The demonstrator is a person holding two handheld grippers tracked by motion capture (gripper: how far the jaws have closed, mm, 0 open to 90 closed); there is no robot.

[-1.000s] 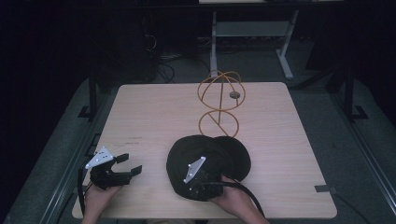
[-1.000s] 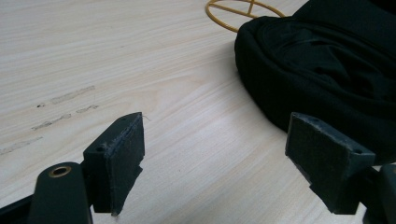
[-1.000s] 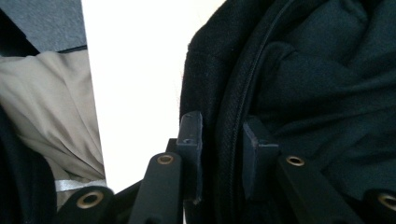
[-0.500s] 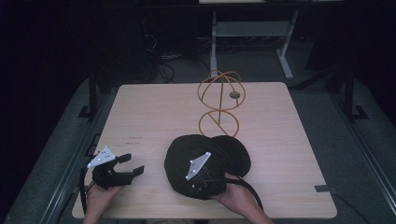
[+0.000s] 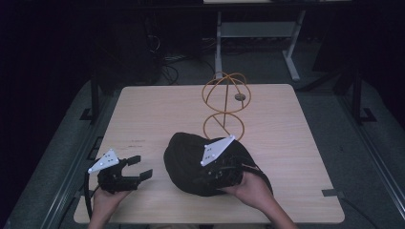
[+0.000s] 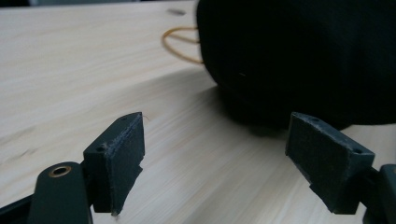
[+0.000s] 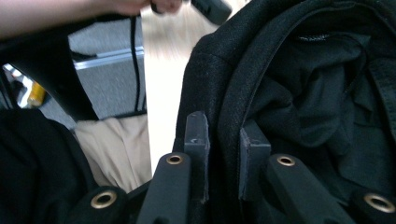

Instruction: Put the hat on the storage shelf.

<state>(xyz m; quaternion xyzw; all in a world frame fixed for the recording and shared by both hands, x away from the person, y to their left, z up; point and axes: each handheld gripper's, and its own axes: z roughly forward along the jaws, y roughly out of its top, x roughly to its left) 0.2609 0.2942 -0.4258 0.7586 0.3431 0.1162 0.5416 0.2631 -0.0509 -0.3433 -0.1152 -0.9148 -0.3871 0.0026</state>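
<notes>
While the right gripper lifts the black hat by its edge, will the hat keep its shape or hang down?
The black hat will probably sag a little: its lining looks like soft, creased cloth, held by the right gripper at one edge only. The dome looks rounded, so some stiffness is likely. It seems light and, being cloth, unlikely to slip.

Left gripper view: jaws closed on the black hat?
No, the left gripper has its jaws wide apart over bare table, and the black hat sits beyond them, untouched.
</notes>
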